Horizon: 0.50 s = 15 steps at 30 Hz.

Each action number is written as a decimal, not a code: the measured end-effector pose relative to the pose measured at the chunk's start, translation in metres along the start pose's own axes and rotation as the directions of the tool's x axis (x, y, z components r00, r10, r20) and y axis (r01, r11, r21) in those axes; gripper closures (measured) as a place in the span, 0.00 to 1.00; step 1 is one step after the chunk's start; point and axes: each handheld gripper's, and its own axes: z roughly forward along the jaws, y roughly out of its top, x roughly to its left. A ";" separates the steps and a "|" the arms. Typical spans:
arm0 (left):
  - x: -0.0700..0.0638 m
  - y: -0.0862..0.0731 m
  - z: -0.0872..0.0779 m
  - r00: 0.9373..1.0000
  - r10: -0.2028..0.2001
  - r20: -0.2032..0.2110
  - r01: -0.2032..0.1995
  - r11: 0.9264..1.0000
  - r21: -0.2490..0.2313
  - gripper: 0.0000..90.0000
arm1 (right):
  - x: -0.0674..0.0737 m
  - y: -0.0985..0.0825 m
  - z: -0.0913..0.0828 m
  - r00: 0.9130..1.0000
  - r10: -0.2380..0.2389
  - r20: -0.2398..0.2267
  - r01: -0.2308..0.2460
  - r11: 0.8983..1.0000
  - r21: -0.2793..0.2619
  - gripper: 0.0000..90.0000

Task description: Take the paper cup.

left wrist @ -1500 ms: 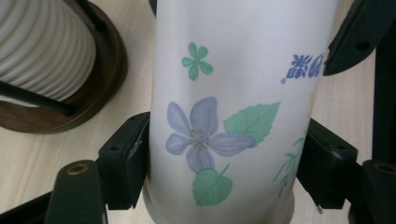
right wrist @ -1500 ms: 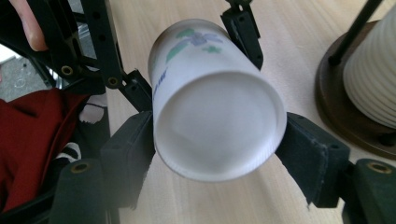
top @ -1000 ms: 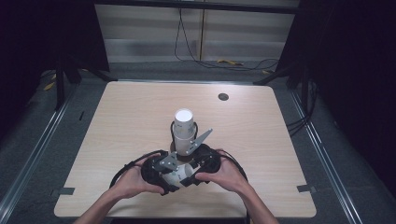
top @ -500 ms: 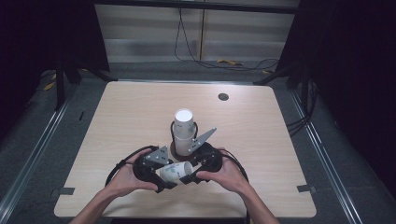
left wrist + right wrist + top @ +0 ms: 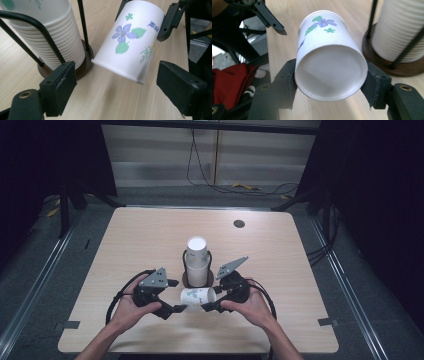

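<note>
**Paper cup held sideways in the right gripper, clear of the stack**

White paper cup (image 5: pixel 329 62) printed with a purple flower and green leaves lies on its side above the light wooden table (image 5: pixel 125 245), pinched by the right gripper (image 5: pixel 209 306). In the right gripper view the two black jaws press on either side of the cup near its flat bottom, which faces the camera, and the open mouth points away toward the left gripper (image 5: pixel 176 296).

The left gripper's jaws stand spread apart. In the left gripper view the cup (image 5: pixel 130 42) hangs between and beyond them, touching neither pad, its rim toward the camera.

Just beside the held cup stands a tall stack of white paper cups (image 5: pixel 196 257) inside a black wire holder on a round dark wooden base (image 5: pixel 387 62). The held cup is apart from the stack, on the person's side of it, between the two hands near the table's front edge.
</note>
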 end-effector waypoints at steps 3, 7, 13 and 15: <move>0.003 -0.002 -0.001 1.000 -0.020 -0.006 0.020 1.000 -0.024 0.18 | -0.001 -0.002 -0.005 1.000 0.012 0.013 -0.011 0.999 -0.031 0.41; 0.008 -0.007 -0.001 0.998 -0.067 0.013 0.068 0.996 -0.059 0.18 | -0.003 -0.005 -0.010 1.000 0.018 0.019 -0.016 0.998 -0.061 0.41; 0.013 -0.011 -0.007 0.996 -0.088 -0.009 0.087 0.991 -0.106 0.18 | -0.004 -0.006 -0.012 0.999 0.027 0.019 -0.026 0.996 -0.084 0.41; 0.014 -0.011 -0.009 0.996 -0.093 -0.020 0.090 0.989 -0.119 0.18 | -0.005 -0.006 -0.012 0.999 0.025 0.020 -0.023 0.995 -0.094 0.41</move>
